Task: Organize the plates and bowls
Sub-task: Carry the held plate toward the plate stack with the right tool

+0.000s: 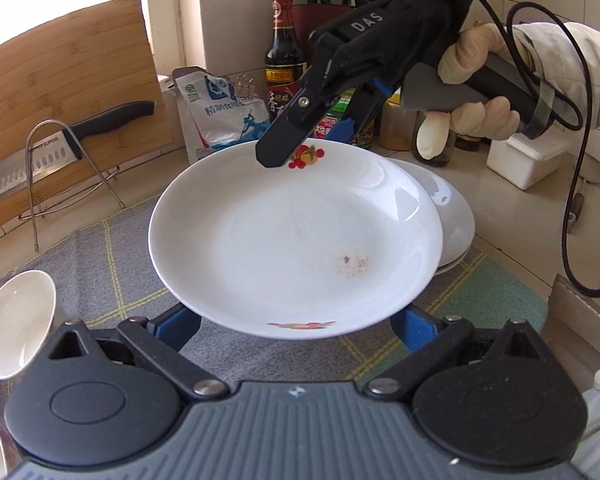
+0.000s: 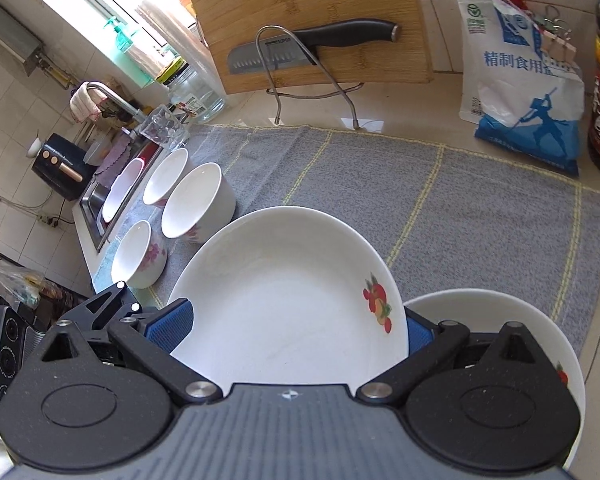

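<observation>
From the left wrist, the left gripper (image 1: 296, 330) spreads wide with the near rim of a fruit-patterned plate (image 1: 292, 240) between its blue pads, while the right gripper (image 1: 296, 148) pinches the plate's far rim above the grey mat (image 1: 100, 252), overlapping another plate (image 1: 452, 216) behind. From the right wrist, that same plate (image 2: 284, 300) sits clamped between the pads, four bowls (image 2: 198, 200) crowding the mat's left edge, with bare mat (image 2: 420, 208) ahead.

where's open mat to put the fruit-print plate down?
Bare grey mat runs between the cutting board stand, the salt bag and the held plate: widest free patch. Crowded on the sink side, where four bowls cluster on the mat, and beside the plate stack near the bottles.
</observation>
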